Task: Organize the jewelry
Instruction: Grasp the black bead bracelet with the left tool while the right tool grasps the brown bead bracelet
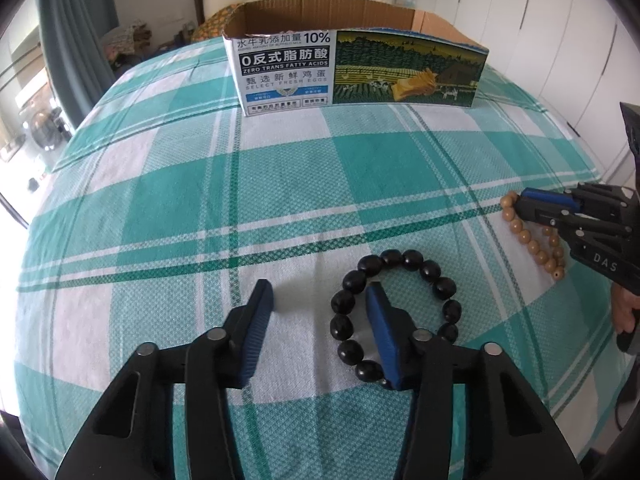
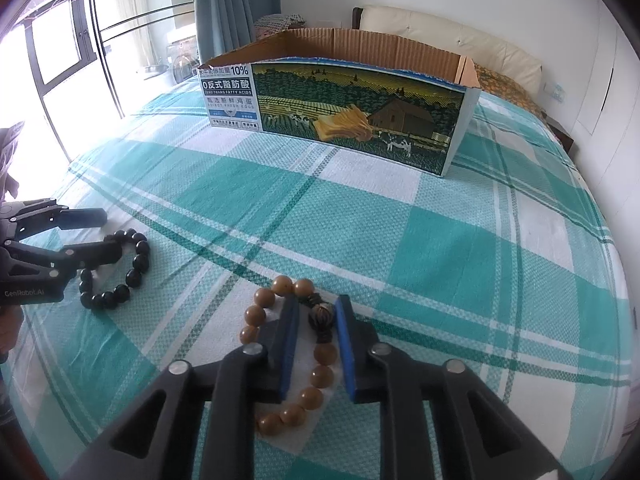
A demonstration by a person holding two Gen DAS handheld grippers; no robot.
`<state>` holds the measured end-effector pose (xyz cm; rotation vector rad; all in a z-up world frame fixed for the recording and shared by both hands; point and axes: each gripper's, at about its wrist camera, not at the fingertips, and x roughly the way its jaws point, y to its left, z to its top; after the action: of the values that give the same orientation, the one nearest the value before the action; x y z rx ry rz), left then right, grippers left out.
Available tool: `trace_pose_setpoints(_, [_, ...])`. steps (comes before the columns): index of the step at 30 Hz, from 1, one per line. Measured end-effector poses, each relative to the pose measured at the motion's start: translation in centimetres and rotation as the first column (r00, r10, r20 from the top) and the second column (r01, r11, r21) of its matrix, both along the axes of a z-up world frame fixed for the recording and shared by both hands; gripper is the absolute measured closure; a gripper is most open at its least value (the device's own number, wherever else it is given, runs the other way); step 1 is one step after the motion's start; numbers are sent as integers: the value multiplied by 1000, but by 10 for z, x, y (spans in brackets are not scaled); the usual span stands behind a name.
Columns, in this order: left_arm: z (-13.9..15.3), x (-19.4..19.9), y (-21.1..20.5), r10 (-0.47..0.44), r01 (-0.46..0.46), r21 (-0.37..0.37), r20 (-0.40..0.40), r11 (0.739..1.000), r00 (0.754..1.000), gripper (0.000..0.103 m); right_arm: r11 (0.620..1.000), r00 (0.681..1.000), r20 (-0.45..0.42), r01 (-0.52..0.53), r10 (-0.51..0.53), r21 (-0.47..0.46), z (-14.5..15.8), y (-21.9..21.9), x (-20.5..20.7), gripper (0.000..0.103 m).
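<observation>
On the bed, which is covered with a green and white checked sheet, two bead bracelets lie flat, and behind them stands an open cardboard box with a printed farm picture, which is probably the place for the jewelry. The left gripper is spread wide and low over the black bead bracelet: its right finger stands inside the ring of beads and its left finger is outside on the cloth, so the left side of the ring lies between the two, not yet pinched. The right gripper is at a medium opening over the brown wooden bead bracelet; one strand of this bracelet, with a darker carved bead and a knot, runs between the blue pads, and I see a gap on both sides, so I judge that it is not yet gripped. Both bracelets look light and are threaded on a cord, so they will be limp and will hang down when lifted, while each bead is hard, round and rather smooth. A bead can slip out of flat pads, so I think it is better to close across the strand, with a bead well centred between the pads, and to lift slowly. The two bracelets lie well apart, so neither should disturb the other.
</observation>
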<state>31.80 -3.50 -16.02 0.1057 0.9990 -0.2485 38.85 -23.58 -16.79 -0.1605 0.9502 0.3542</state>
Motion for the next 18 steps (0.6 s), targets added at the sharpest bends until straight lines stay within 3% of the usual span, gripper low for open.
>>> trace_pose_setpoints(1, [1, -1, 0, -14, 14, -9, -5, 1000, 1000, 89, 1000, 1000, -5, 7, -7, 12, 2, -2, -2, 89])
trace_pose_setpoints(2, [2, -2, 1, -19, 18, -19, -12, 1000, 1000, 93, 1000, 1000, -2, 14, -14, 23, 4, -3, -6, 89])
trace_pose_setpoints(5, [7, -4, 9, -9, 6, -90, -34, 996, 999, 93, 997, 999, 12, 39, -40, 71, 18, -10, -18, 89])
trace_pose_setpoints(11, [45, -18, 23, 2, 0, -195, 13, 981, 1000, 93, 987, 996, 54, 60, -68, 146, 60, -25, -43, 89])
trace_pose_setpoints(18, [86, -24, 26, 10, 6, -258, 60, 966, 998, 93, 983, 991, 106, 60, -80, 176, 105, -29, -58, 89])
